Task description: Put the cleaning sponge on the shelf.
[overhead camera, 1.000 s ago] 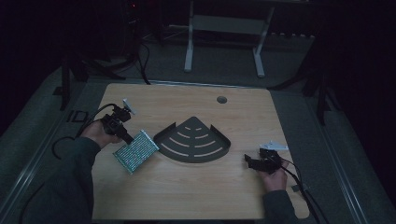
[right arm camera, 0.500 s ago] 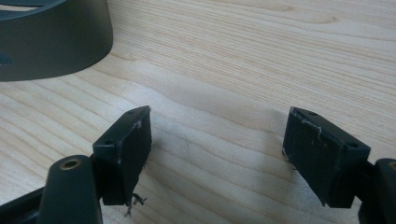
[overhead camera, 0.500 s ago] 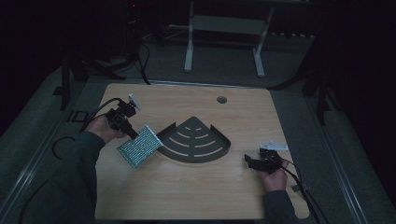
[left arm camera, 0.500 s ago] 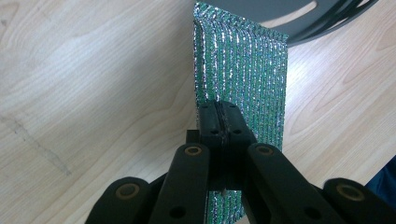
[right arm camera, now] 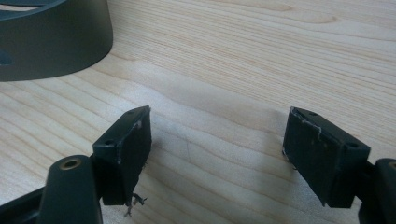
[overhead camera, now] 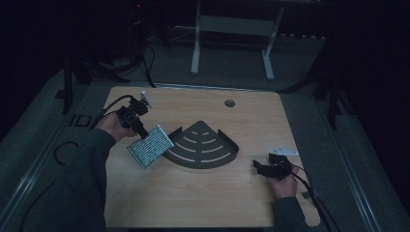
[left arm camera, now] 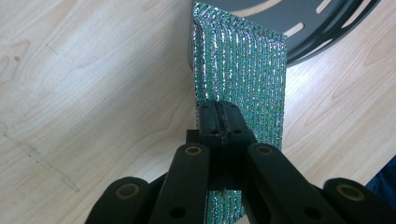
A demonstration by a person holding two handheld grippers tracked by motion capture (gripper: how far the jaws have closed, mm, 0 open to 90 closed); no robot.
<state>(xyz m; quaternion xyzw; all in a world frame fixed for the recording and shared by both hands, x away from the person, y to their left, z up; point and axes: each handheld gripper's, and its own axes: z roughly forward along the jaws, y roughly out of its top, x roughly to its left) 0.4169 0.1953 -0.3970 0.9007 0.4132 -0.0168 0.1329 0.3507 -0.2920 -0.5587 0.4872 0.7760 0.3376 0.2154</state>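
Observation:
A green glittery scouring pad (overhead camera: pixel 151 146) hangs tilted just above the wooden table (overhead camera: pixel 193 203), its right corner over the left edge of a dark fan-shaped slotted tray (overhead camera: pixel 203 145). My left gripper (overhead camera: pixel 140 131) is shut on the pad's upper edge. In the left gripper view the jaws (left arm camera: pixel 219 116) pinch the pad (left arm camera: pixel 243 60), with the tray (left arm camera: pixel 317 23) beyond it. My right gripper (overhead camera: pixel 258 167) rests low at the table's right side, open with nothing between its fingers. In the right gripper view its jaws (right arm camera: pixel 217 140) stand wide apart over bare wood, the tray's wall (right arm camera: pixel 51 42) at upper left.
A round cable hole (overhead camera: pixel 229 103) sits near the table's far edge. Cables trail from both grippers off the table's sides. White frame legs (overhead camera: pixel 196 43) stand on the dark floor behind the table.
My left gripper has carried the pad up and to the right, toward the tray's left edge. The right gripper has stayed where it was.

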